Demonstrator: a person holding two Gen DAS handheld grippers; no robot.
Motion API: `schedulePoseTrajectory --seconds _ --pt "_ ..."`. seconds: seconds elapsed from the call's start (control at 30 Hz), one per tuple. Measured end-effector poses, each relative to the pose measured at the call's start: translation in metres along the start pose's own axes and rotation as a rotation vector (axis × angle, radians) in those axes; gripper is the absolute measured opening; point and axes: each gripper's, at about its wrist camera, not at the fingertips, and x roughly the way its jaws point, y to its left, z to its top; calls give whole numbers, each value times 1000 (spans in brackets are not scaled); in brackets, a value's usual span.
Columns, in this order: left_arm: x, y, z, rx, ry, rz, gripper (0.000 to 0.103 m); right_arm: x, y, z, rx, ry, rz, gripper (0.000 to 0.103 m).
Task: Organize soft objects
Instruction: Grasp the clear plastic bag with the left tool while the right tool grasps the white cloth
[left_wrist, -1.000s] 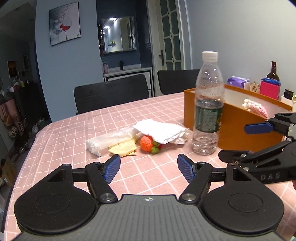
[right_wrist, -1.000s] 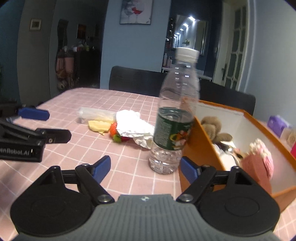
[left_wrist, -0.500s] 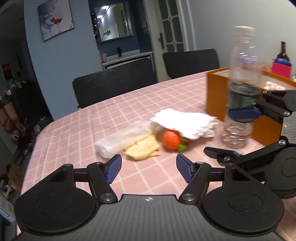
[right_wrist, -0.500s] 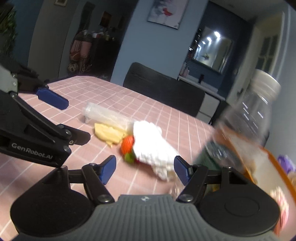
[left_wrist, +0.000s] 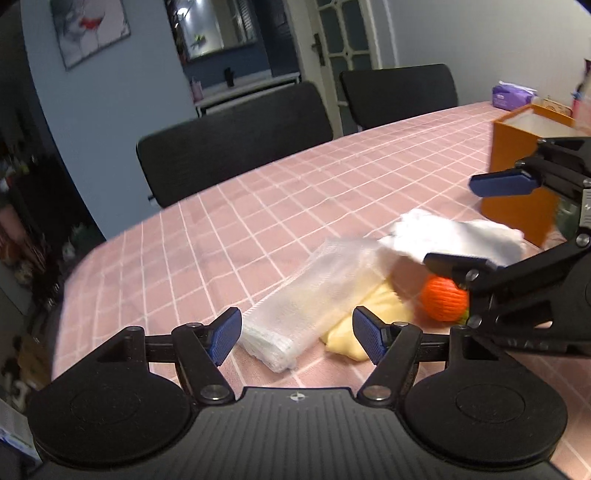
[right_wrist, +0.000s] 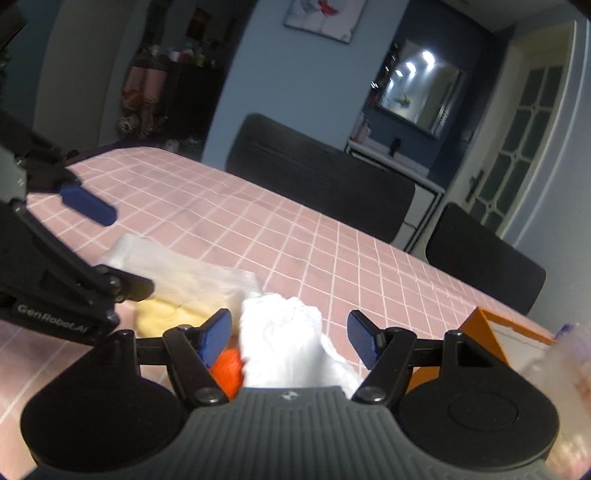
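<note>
hovering over white cloth (right_wrist: 291, 343) w/ right gripper (right_wrist: 290, 338) spread, left gripper (left_wrist: 297, 334) spread by mesh bag (left_wrist: 314, 295).

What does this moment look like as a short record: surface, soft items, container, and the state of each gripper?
surface: table with pink checked cloth
soft items: white cloth, clear mesh bag, yellow piece, orange knitted strawberry, clustered together
container: orange box, beside the pile
left gripper: open, nothing held, mesh bag's end ahead of it
right gripper: open, white cloth between its fingers, not pinched
chairs: two black chairs behind table
</note>
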Motion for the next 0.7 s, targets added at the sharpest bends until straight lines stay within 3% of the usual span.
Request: schedulePoseTrajectory --seconds 0.13,0.2,0.27,0.33,0.37,0.4,0.53,0.7 --pt "19 -3 -3 -12 41 -1 76 22 -9 1 69 88 13 68" --pt "25 -5 -6 -43 51 2 63 27 -14 -2 121 111 47 62" --pt "29 -5 -8 -88 62 -23 37 27 -17 -2 176 128 94 52" --pt "28 -5 -10 -122 62 -32 22 23 -15 -2 180 137 125 36" --pt "27 -6 -10 -127 61 -24 8 21 -13 -2 175 136 137 33" --pt "25 -7 -10 -132 69 -16 3 18 -11 -2 171 135 145 29" --pt "8 -12 -17 -162 70 -39 0 5 -9 -5 203 136 205 23" --pt "-26 -33 -32 -166 63 -13 0 -26 -1 -13 197 94 241 19"
